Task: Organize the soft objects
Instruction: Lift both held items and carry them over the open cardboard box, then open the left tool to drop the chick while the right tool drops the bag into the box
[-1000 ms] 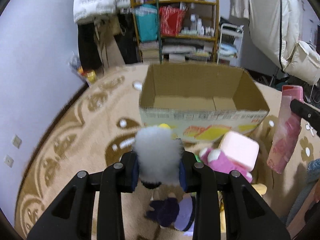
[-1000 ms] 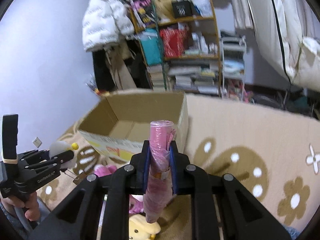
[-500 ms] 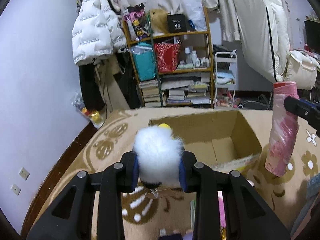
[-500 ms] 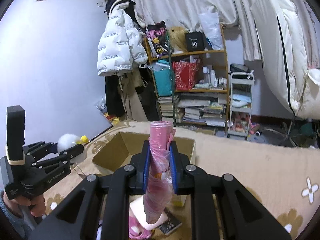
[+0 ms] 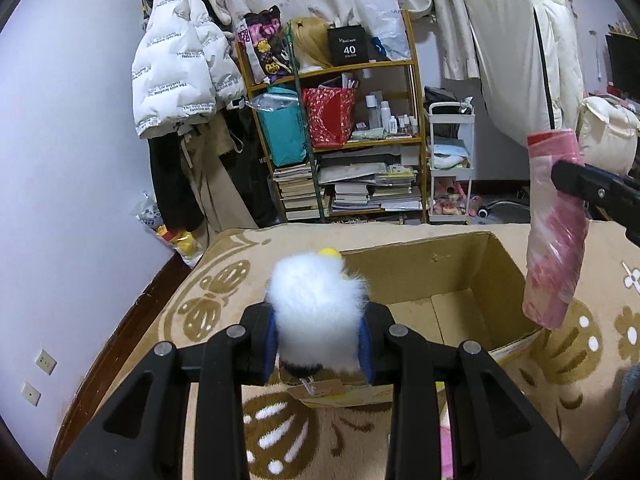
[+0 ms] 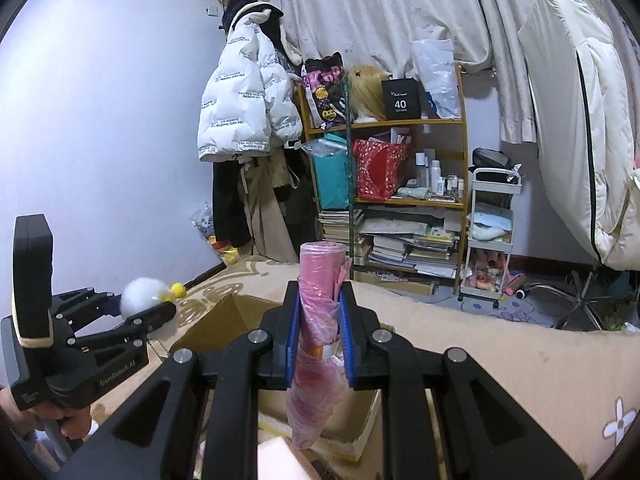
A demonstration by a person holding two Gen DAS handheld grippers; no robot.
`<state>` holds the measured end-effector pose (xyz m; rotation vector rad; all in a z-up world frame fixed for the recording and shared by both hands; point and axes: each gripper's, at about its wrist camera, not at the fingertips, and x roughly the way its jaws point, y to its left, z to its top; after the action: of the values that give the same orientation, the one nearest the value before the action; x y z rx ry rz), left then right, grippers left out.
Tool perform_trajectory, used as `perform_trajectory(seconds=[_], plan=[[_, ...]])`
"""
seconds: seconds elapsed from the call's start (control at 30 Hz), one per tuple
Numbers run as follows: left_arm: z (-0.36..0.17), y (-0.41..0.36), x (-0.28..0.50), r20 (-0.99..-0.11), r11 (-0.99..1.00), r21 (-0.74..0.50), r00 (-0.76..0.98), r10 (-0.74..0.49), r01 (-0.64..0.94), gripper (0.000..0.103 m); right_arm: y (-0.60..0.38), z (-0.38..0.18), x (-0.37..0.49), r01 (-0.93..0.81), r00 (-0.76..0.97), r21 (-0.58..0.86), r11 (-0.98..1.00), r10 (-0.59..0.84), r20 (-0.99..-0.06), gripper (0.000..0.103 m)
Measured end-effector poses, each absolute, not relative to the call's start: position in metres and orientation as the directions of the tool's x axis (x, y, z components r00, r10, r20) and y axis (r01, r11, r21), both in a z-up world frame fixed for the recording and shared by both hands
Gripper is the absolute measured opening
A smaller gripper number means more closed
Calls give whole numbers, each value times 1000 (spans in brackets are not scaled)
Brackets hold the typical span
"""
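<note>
My left gripper (image 5: 318, 340) is shut on a fluffy white plush toy (image 5: 318, 304) with a yellow tip, held in the air by the near left edge of an open cardboard box (image 5: 448, 276). My right gripper (image 6: 319, 340) is shut on a pink rolled plastic bundle (image 6: 320, 320), held upright above the box (image 6: 240, 320). The bundle (image 5: 554, 236) also shows at the right of the left wrist view, over the box's right wall. The left gripper with the plush (image 6: 142, 296) shows at the left of the right wrist view. The box interior looks empty where visible.
The box sits on a beige patterned carpet (image 5: 224, 300). A cluttered wooden shelf (image 5: 340, 140), a white rolling cart (image 5: 450, 164) and hanging coats (image 5: 180, 80) stand at the back wall. A pink soft item (image 6: 276, 456) lies low beside the box.
Both grippers have risen with their objects and tilted up, so the floor toys dropped out of view. The box now sits lower in both views.
</note>
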<state>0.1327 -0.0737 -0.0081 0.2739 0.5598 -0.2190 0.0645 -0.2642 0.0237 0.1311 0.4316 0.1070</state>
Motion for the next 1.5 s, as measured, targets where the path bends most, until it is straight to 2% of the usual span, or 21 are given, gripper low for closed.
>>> perform_trajectory(seconds=[0.4, 0.83, 0.87, 0.97, 1.07, 1.13, 1.2, 1.27, 1.33, 1.5], plan=[[-26, -86, 154, -585, 936, 195, 801, -129, 293, 31, -269, 7, 86, -79, 888, 140, 987, 133, -441, 19], [-50, -86, 171, -675, 938, 155, 727, -129, 311, 35, -273, -16, 100, -82, 867, 152, 985, 146, -477, 21], [-52, -86, 172, -679, 938, 153, 722, -129, 312, 38, -274, -17, 101, -82, 864, 158, 984, 149, -481, 22], [-54, -86, 173, -673, 944, 162, 732, -108, 288, 63, -279, -20, 103, -80, 856, 189, 979, 165, -490, 23], [-55, -83, 173, -676, 948, 148, 729, -110, 281, 64, -283, -23, 104, -69, 851, 212, 975, 168, -498, 35], [-55, -81, 173, -684, 951, 146, 722, -103, 274, 66, -284, -23, 103, -72, 848, 220, 973, 176, -499, 37], [-53, -75, 171, -685, 956, 141, 723, -93, 256, 73, -283, -23, 101, -75, 847, 223, 972, 180, -499, 39], [-49, -68, 166, -687, 962, 132, 721, -85, 239, 80, -284, -22, 102, -71, 847, 227, 971, 179, -501, 51], [-44, -63, 161, -690, 966, 124, 719, -82, 228, 84, -285, -22, 99, -69, 843, 242, 968, 186, -505, 56], [-32, -44, 140, -695, 978, 106, 717, -58, 181, 95, -283, -17, 82, -56, 830, 253, 966, 186, -525, 82]])
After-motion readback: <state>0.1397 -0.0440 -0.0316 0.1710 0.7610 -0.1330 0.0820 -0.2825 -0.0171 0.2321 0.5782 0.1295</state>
